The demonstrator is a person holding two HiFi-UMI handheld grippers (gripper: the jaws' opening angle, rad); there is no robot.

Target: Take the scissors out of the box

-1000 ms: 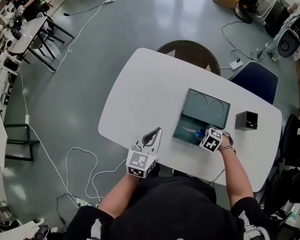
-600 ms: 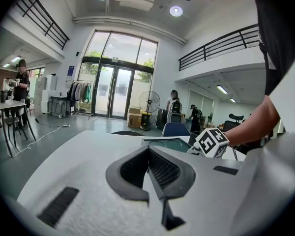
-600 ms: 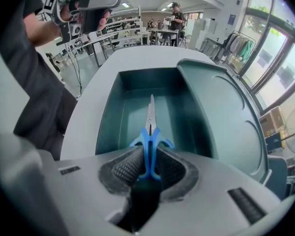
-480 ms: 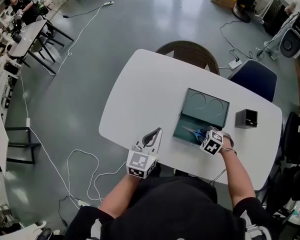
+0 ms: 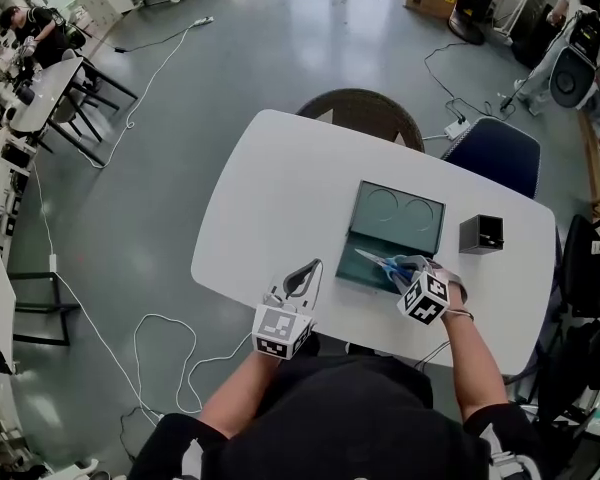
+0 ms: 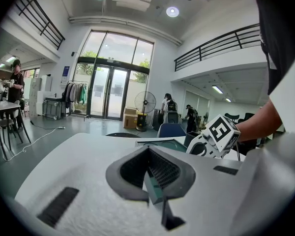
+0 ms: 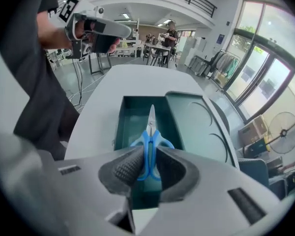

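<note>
Read the right gripper [image 7: 148, 167] as clamped on the scissors [image 7: 150, 134]: ribbed pads pressed against the blue handle loops from both sides, with no gap visible. Take the long axis as running straight out along the gripper's own pointing line, handles nearest, closed blades leading away to a tip over the teal interior of the box [image 7: 119, 127]. In the head view, locate the same gripper [image 5: 402, 271] at the near right corner of the box [image 5: 356, 271], with the scissors [image 5: 378, 261] reaching up and to the left across the open base and the lid [image 5: 400, 213] laid flat beyond. Judge the blades as angled clear of the base floor, without ruling out contact at the tip. Treat the coming move as a withdrawal upward and back toward the handle end, away from the base walls. Note the left gripper [image 5: 302, 278] well apart, over the near edge of the table [image 5: 280, 188], jaws pressed together on nothing. Count the right hand as the nearer, with the scissors in its grip.
</note>
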